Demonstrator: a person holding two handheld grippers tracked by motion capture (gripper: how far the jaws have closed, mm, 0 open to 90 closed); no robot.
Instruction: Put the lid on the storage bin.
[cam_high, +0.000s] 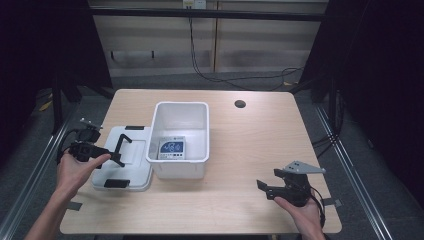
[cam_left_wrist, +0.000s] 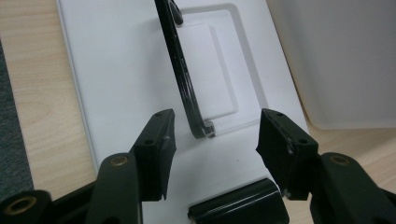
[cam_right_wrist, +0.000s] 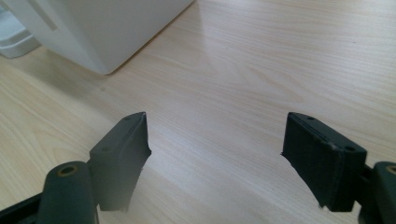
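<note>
A white bin (cam_high: 178, 169) stands mid-table with a blue-and-white card (cam_high: 171, 148) lying flat inside. Just left of it lies its white lid (cam_high: 131, 172), which has black end clips and a thin black handle (cam_high: 122, 145) swung upright. My left gripper (cam_high: 107, 154) hovers over the lid. In the left gripper view the left gripper (cam_left_wrist: 217, 140) is open, its jaws either side of the handle's (cam_left_wrist: 184, 79) near end without touching it. My right gripper (cam_high: 265, 190) is open above bare wood at the front right, and the right gripper (cam_right_wrist: 215, 144) holds nothing.
A round cable hole (cam_high: 240, 104) sits in the tabletop (cam_high: 250, 145) at the back right. The bin's corner (cam_right_wrist: 93, 28) lies ahead and left of the right gripper. A black clip (cam_left_wrist: 238, 207) sits on the lid's near end. Cables (cam_high: 235, 79) run across the floor behind.
</note>
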